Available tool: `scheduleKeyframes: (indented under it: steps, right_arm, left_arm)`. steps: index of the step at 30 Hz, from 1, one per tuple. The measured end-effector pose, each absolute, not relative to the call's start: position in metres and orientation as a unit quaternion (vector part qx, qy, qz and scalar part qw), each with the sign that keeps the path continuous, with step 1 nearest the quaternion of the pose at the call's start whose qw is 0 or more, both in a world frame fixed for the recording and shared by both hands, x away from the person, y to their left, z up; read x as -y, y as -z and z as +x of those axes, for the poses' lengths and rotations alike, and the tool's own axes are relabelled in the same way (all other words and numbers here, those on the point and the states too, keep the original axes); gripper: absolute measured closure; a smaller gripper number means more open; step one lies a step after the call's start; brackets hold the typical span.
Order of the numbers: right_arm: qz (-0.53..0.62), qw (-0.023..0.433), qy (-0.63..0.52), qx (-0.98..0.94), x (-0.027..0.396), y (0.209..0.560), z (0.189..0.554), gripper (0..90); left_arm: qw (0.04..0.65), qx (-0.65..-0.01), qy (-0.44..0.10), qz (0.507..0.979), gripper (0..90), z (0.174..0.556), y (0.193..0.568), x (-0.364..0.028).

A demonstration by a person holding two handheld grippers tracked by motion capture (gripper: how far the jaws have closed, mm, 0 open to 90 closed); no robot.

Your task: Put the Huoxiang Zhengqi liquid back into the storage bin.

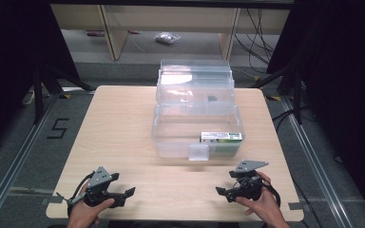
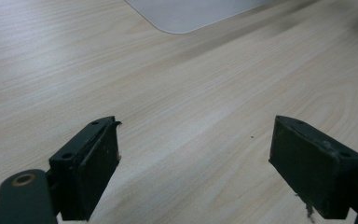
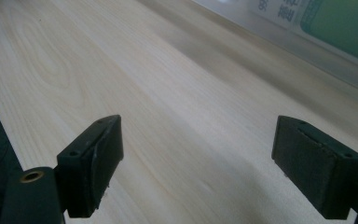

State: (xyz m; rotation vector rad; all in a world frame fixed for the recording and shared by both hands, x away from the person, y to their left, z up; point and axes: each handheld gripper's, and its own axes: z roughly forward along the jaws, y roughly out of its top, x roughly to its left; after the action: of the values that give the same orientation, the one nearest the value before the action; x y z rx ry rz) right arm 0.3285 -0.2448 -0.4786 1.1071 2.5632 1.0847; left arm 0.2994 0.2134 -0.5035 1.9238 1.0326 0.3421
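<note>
A clear plastic storage box (image 1: 196,111) stands on the wooden table (image 1: 123,128), its lid raised at the back. Inside, at the front right, lies a green and white carton (image 1: 221,137), also seen through the box wall as a green carton (image 3: 340,28). A small dark item (image 1: 211,99) lies deeper in the box. My left gripper (image 1: 129,192) rests near the front left edge, held by a hand, and stands open (image 2: 196,163) over bare wood. My right gripper (image 1: 220,191) rests near the front right, also open (image 3: 198,161) with nothing between its jaws.
The box's clear front latch (image 1: 198,153) juts toward me. A corner of the box base (image 2: 186,16) shows ahead of the left gripper. Beyond the table are a shelf frame (image 1: 114,33), cables and a small bag (image 1: 167,38) on the floor.
</note>
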Motion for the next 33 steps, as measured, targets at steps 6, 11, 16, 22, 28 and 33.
scheduleKeyframes:
  steps: [6,11,16,22,28,33]
  right_arm:
    - [0.369,0.080,-0.365,-0.851,0.247,0.482,0.324,17.4]
    - [0.376,0.077,-0.358,-0.851,0.251,0.482,0.320,16.9]
    - [0.389,0.067,-0.353,-0.849,0.253,0.482,0.315,16.9]
    - [0.389,0.069,-0.355,-0.847,0.257,0.484,0.312,16.8]
    - [0.398,0.066,-0.355,-0.843,0.256,0.490,0.306,16.8]
    - [0.399,0.069,-0.345,-0.847,0.256,0.489,0.302,16.8]
  left_arm:
    - [0.449,-0.418,-0.138,0.778,15.0,0.299,0.504,-0.213]
    - [0.449,-0.419,-0.138,0.777,15.0,0.299,0.504,-0.213]
    - [0.450,-0.419,-0.138,0.777,15.0,0.299,0.504,-0.213]
    - [0.449,-0.418,-0.139,0.777,15.0,0.300,0.504,-0.213]
    - [0.450,-0.418,-0.138,0.777,14.9,0.300,0.504,-0.213]
    - [0.450,-0.417,-0.139,0.778,14.9,0.299,0.504,-0.213]
